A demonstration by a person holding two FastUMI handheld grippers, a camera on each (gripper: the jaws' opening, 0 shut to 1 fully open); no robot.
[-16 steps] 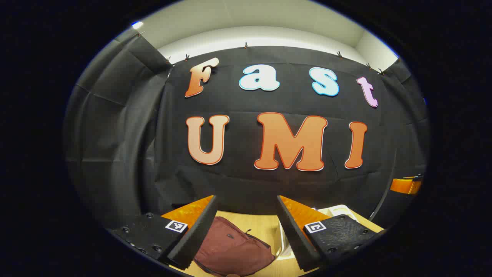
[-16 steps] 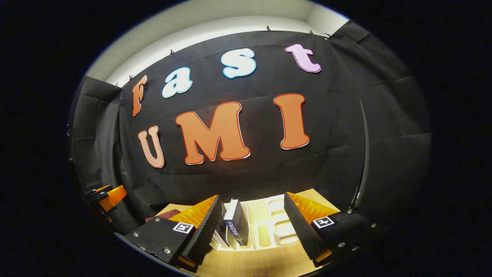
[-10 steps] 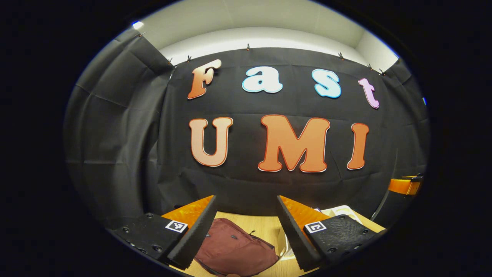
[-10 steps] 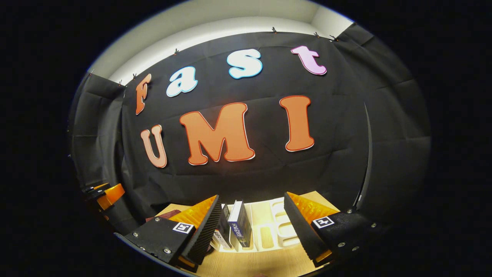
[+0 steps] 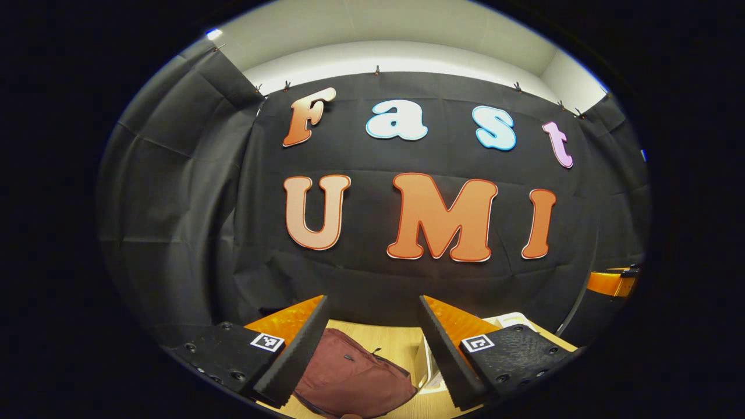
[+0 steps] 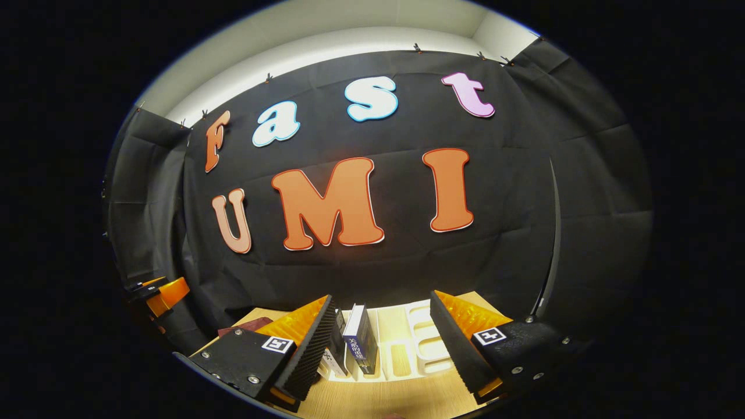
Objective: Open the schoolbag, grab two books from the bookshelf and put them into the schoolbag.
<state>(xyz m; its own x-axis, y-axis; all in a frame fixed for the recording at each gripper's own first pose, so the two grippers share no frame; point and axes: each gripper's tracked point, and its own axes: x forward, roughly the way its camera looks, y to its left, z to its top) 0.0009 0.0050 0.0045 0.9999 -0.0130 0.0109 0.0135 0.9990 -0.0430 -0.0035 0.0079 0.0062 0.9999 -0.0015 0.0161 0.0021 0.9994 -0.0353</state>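
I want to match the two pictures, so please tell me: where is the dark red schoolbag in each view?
Left gripper view: the schoolbag is at bottom centre, lying on the table.
Right gripper view: a small corner of it shows at lower left.
Shared landmark: the white bookshelf, lower right in the left gripper view, bottom centre in the right.

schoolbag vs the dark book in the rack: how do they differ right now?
The schoolbag is soft, maroon and lies slumped flat; the book is rigid, dark-covered and stands on edge. The schoolbag sits bare on the table; the book is slotted in the white bookshelf. Neither is gripped.
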